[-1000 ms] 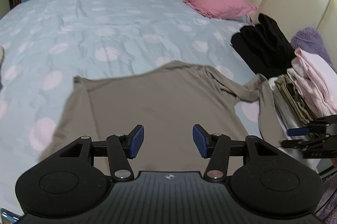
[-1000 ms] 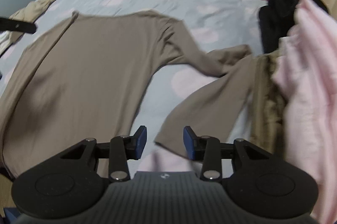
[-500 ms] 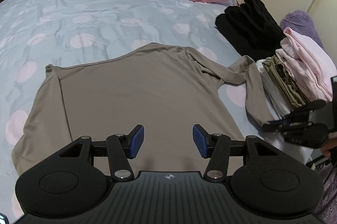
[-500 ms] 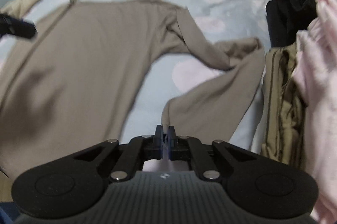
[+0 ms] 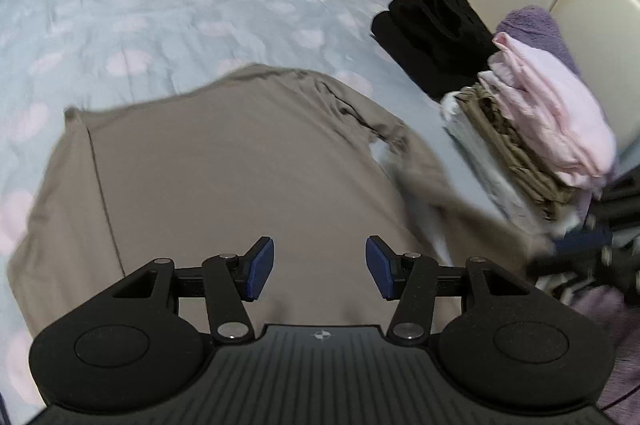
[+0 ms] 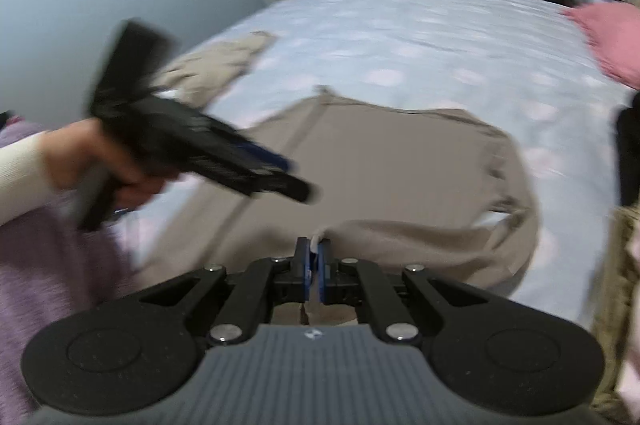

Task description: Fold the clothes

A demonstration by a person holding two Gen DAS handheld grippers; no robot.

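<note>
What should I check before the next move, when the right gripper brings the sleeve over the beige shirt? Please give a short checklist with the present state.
1. Right gripper shut on the sleeve: ok, cloth sits between its fingers.
2. Left gripper free: ok, open above the beige shirt, holding nothing.
3. Shirt body lies flat on the bed: ok, mostly smooth.
4. Sleeve free of the stack of folded clothes: cannot tell, that part is blurred.
5. Left gripper out of the sleeve's path: cannot tell, it hangs over the shirt.
</note>
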